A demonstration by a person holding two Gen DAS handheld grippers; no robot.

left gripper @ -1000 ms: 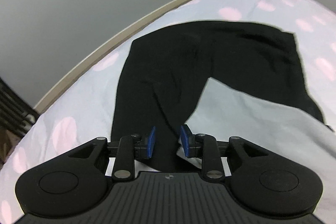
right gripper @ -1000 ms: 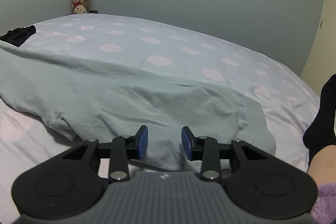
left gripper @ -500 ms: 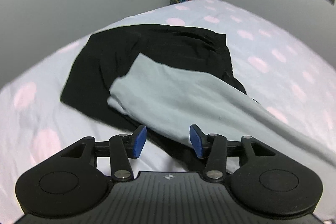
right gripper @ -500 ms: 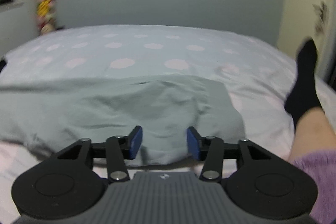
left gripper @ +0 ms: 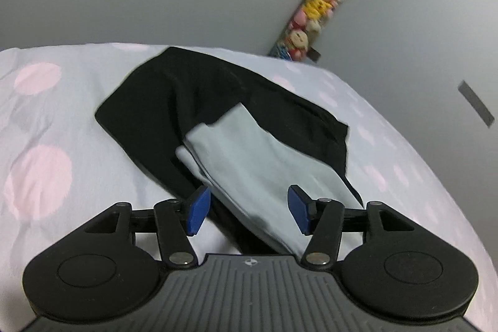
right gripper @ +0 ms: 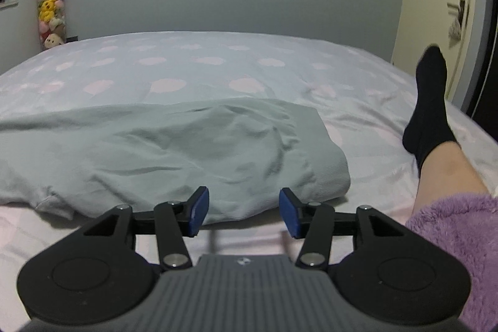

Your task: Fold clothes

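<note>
Jaws spread wider than half a second ago on both sides. Left wrist: left gripper open, empty, over pale grey garment lying across black garment on dotted bedsheet. Right wrist: right gripper open, empty, just before the pale grey garment; a socked foot to the right

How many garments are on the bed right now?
2: a black garment spread flat, and a pale green garment lying partly over it, reaching toward both grippers. Others may be hidden.
</note>
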